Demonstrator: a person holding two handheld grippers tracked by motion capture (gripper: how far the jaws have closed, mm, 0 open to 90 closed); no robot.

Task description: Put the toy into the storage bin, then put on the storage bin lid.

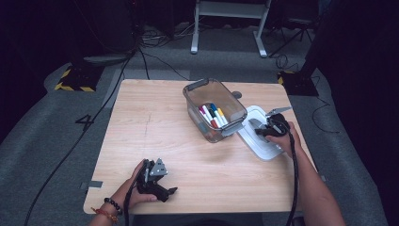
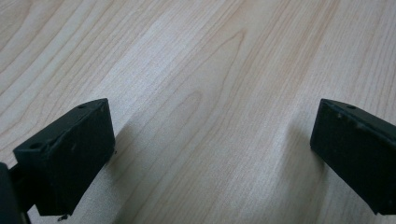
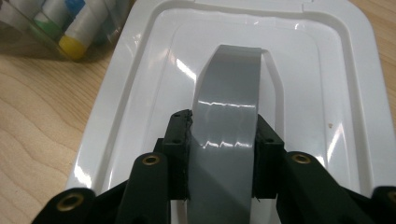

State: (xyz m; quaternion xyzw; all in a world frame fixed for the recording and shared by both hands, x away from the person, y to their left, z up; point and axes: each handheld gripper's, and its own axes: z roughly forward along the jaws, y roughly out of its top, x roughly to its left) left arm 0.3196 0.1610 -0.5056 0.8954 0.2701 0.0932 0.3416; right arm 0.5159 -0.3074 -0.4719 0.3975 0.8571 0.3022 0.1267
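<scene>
Nearest edge of the wooden table (image 1: 155,127): left gripper (image 1: 162,188) held low over bare wood in the person's left hand (image 1: 134,190), beaded bands on that wrist. In the left gripper view both black jaws stand wide apart with nothing but wood grain between them, so it is released; the right-hand jaw is cut off at the frame edge.

Farther in, right side: white plastic lid (image 3: 140,93) lies flat on the table, just beside the clear container (image 1: 214,109). Right gripper (image 3: 223,156) is clenched on the lid's grey handle (image 3: 229,102), pads pressing both flanks of the strap (the handle's lower end runs out of frame between the jaws). From the high view the right hand (image 1: 277,136) covers much of the gripper and part of the lid.

Container holds markers (image 1: 212,115), caps red, blue, yellow; exact count hard to make out. Beyond the table: floor cables and a white stand's legs (image 1: 228,28), upper part cut off.
</scene>
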